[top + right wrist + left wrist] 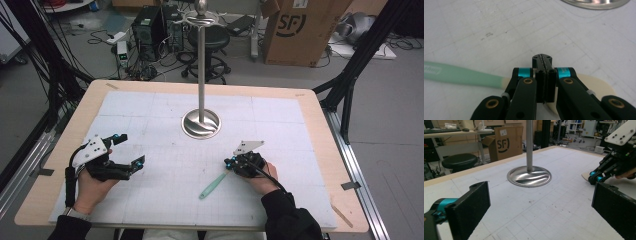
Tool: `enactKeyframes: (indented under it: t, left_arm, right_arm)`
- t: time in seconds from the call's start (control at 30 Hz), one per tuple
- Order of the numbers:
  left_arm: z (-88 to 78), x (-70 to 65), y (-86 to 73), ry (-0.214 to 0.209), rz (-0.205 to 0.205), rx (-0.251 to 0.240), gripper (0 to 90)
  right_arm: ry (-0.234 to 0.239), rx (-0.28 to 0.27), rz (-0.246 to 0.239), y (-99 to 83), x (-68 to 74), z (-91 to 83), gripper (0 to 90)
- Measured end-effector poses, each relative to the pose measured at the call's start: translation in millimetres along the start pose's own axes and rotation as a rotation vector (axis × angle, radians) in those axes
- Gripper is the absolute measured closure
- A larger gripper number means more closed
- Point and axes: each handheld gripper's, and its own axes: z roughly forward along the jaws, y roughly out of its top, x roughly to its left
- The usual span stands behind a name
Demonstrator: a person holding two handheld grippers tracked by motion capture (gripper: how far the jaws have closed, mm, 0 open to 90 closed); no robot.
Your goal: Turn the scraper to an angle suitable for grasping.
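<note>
Two claws: left claw [131, 150] gapes apart, right claw [544, 65] pressed together above spatula [213, 185].

A white gridded mat [165, 190] is spread over the wooden surface [320, 130]. Beyond the far edge, a cardboard box [300, 30] (printed "SF") is seen standing on the floor, with a black stool [210, 42] and a computer tower [149, 32] nearby, amid loose cables [100, 35].

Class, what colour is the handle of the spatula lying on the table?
Pale mint green, turning cream at the blade end; the spatula shows best in the right gripper view.
</note>
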Motion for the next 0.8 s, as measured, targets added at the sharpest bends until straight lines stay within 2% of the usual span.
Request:
enactKeyframes:
  t: [0.23,0.47,0.67,0.8]
  left_arm:
    - [1.7,1.9,-0.6,0.002,-0.007,-0.005,2.4]
    - [2.6,2.0,-0.8,-0.001,-0.009,-0.011,2.4]
    - [2.9,1.6,-1.0,-0.001,-0.005,-0.007,2.4]
    - [3.5,1.3,-1.2,-0.002,-0.004,-0.006,2.4]
  right_arm:
    - [0.000,-0.005,0.016,-14.0,-1.2,-14.6,90.0]
    - [-0.028,0.005,0.036,-34.9,-2.5,-38.4,90.0]
    - [-0.042,-0.006,0.080,-55.2,-5.6,-58.9,90.0]
    - [-0.049,-0.032,0.102,-62.8,-5.9,-64.3,90.0]
